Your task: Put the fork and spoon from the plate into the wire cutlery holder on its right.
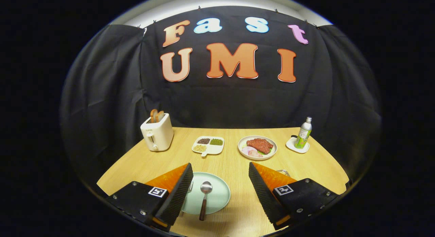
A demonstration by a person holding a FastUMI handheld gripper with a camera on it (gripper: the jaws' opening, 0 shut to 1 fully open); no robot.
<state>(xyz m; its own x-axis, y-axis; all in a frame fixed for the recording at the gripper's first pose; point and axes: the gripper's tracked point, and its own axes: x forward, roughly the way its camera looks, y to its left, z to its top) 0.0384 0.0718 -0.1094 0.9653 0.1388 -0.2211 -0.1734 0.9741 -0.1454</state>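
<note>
Pale wood counter (pixel 238 162) in the lower half of the frame, black cloth wall behind. Toaster (pixel 157 135) at mid-left, divided dish (pixel 208 145) and meat plate (pixel 257 147) centre, bottle (pixel 303 133) at right. Tool (pixel 221 177) low, fingers spread wide, gripping nothing. Spoon (pixel 204 198) on green plate (pixel 217 196) between them; fork (pixel 190 186) beside left finger; wire holder (pixel 282 171) mostly hidden behind right finger.

Spoon (pixel 205 196) with brown handle lies bowl-up on pale green plate (pixel 221 199); fork (pixel 190 187) and wire holder (pixel 283 172) mostly hidden.
</note>
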